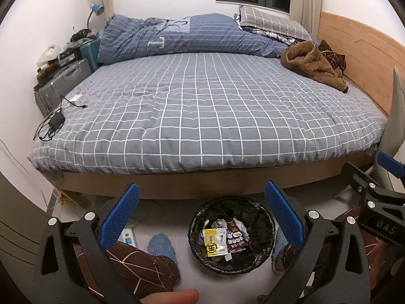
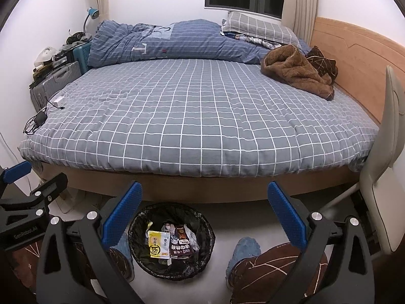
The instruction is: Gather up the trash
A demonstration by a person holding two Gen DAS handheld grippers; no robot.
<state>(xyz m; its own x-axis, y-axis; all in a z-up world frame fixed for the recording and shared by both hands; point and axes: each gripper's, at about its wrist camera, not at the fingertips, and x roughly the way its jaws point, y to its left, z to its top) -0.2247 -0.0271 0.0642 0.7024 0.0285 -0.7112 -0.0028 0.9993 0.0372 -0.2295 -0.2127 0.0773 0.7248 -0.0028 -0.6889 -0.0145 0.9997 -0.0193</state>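
Both claws hover above the floor at the foot of a bed point(image 1: 202, 106), each spread wide with nothing between its blue pads. The left claw point(image 1: 202, 217) frames a round bin point(image 1: 263, 217) lined with a black bag; in the right wrist view the bin point(image 2: 141, 217) sits lower left, between the right claw's point(image 2: 202, 217) fingers but nearer the left one.

The trash lies inside the bin — a yellow packet point(image 1: 214, 243) beside a dark brown wrapper point(image 1: 236, 239), with crumpled white scraps around them. The same yellow packet point(image 2: 158, 244) and wrapper point(image 2: 181, 245) show from the right wrist.

The bin stands on a pale floor point(image 2: 222, 283), just in front of the bed's wooden frame. A blue slipper point(image 1: 162, 247) rests left of the bin, and a leg in brown patterned fabric point(image 1: 141, 271) fills the lower left corner.

The bed carries a grey checked cover, a rolled blue duvet point(image 1: 182, 38) at the far side, a pillow point(image 1: 273, 22) under the window and a brown fleece garment point(image 1: 314, 63) near the headboard. A black charger with cables point(image 1: 54, 124) lies at the left edge. 2 suitcases point(image 1: 63, 81) stand against the wall beyond.
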